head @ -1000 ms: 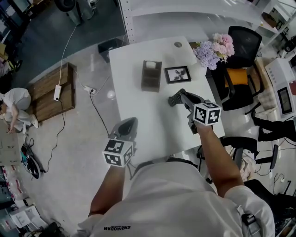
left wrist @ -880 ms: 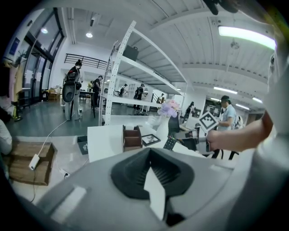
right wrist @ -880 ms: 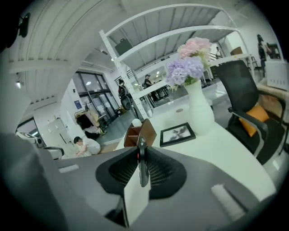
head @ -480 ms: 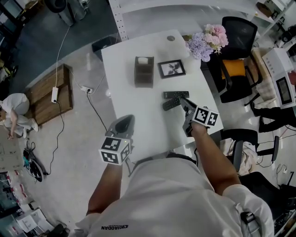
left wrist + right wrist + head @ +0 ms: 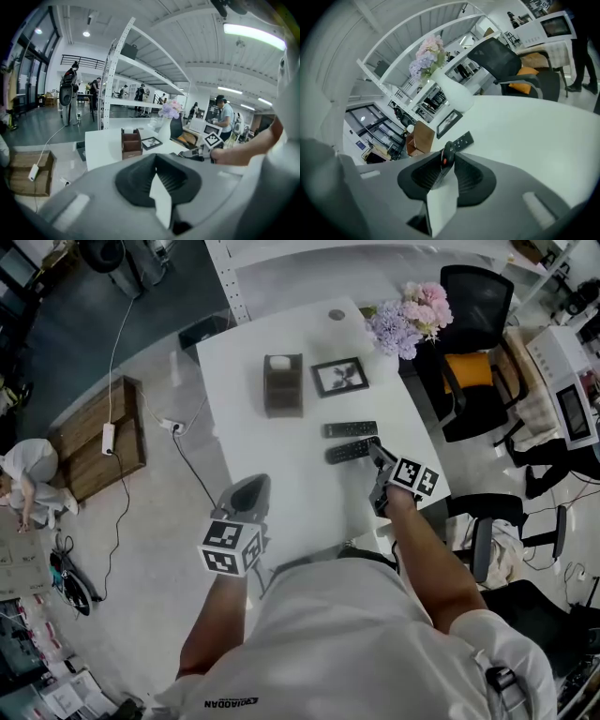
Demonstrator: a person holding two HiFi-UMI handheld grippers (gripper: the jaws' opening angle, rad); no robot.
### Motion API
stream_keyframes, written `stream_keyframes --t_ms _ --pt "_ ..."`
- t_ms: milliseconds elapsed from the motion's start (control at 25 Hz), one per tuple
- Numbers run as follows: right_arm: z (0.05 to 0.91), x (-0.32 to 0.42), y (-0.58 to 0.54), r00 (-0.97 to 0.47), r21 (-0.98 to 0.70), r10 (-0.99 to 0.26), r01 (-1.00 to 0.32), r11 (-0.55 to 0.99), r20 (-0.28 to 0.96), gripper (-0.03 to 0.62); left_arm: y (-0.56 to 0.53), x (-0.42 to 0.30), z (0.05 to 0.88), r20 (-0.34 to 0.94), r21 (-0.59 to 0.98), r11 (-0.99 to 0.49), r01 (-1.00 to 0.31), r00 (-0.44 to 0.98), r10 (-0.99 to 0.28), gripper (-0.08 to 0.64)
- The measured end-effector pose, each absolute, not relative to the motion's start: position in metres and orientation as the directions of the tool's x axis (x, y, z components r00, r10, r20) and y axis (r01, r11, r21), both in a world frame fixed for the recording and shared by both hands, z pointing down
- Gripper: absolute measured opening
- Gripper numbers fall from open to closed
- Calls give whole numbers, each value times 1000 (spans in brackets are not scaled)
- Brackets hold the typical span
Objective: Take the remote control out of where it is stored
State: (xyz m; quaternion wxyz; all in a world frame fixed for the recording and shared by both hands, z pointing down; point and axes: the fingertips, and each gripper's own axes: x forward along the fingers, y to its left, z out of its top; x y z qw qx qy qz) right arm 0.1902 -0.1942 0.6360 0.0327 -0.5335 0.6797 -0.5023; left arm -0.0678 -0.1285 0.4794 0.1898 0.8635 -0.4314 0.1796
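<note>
Two black remote controls lie on the white table (image 5: 281, 474): a far remote (image 5: 351, 428) and a near remote (image 5: 351, 450). My right gripper (image 5: 377, 456) sits low at the near remote's right end. In the right gripper view that near remote (image 5: 448, 154), with its red button, lies between the jaws, which have just been opening and stand a little apart from it. The far remote (image 5: 462, 140) lies beyond. The brown wooden storage box (image 5: 282, 384) stands further back. My left gripper (image 5: 255, 487) hovers off the table's front left edge, shut and empty.
A framed picture (image 5: 339, 377) lies right of the box. A flower bouquet (image 5: 405, 319) stands at the far right corner, with a black office chair (image 5: 478, 324) beyond it. A small round object (image 5: 336, 314) sits at the table's far edge. A wooden pallet (image 5: 89, 437) lies on the floor.
My right gripper came down from mid-air with the remote, rolling as it sank. The remote now lies flat on the table beside the other one. The left gripper barely shifted.
</note>
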Motion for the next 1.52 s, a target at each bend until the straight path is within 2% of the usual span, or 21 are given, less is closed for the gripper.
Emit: stream_keyframes --t_ms 480,1040,1200,1360,1520 --pt "681 211 -186 -383 -652 -695 -741 -162 608 127 -126 -69 480 476 178 -543 -820 555 -682 3" --pt "669 215 -187 -359 -536 -662 -840 -79 659 158 -127 -78 476 458 178 -534 -827 550 -699 2" --pt "636 201 -194 -402 -544 -677 -839 4 616 142 -129 -80 472 445 182 -531 -828 551 -706 2" --pt "582 162 -203 -498 -542 -702 -819 189 508 67 -131 -86 466 432 182 -522 -833 545 -719 2" --pt "530 119 -202 -593 -537 -703 -769 348 393 36 -131 -91 458 413 181 -517 -837 542 -732 3"
